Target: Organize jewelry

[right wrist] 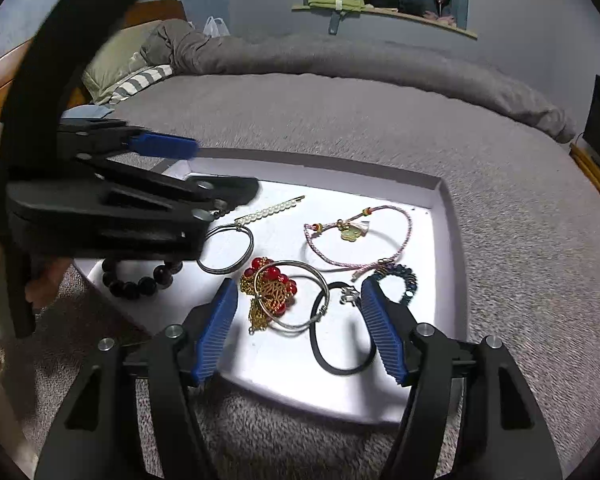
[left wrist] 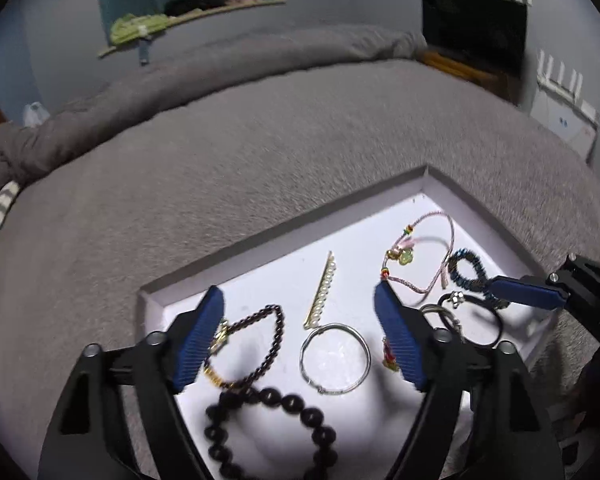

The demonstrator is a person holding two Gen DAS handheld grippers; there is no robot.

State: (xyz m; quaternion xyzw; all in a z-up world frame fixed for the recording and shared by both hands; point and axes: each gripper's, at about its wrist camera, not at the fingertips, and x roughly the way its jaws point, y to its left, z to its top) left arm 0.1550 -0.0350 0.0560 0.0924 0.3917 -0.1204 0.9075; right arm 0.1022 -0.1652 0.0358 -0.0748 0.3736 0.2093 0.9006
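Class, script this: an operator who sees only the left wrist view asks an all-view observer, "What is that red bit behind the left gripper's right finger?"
Observer: A red-bead and gold-chain piece, lying in the white tray.
Operator: Is it free to lift?
Observer: Not cleanly; a silver bangle overlaps it.
Operator: I see only one fingertip of the right gripper. Is it open?
Observer: Yes; the right gripper has its jaws wide apart, empty, over the tray's near side.
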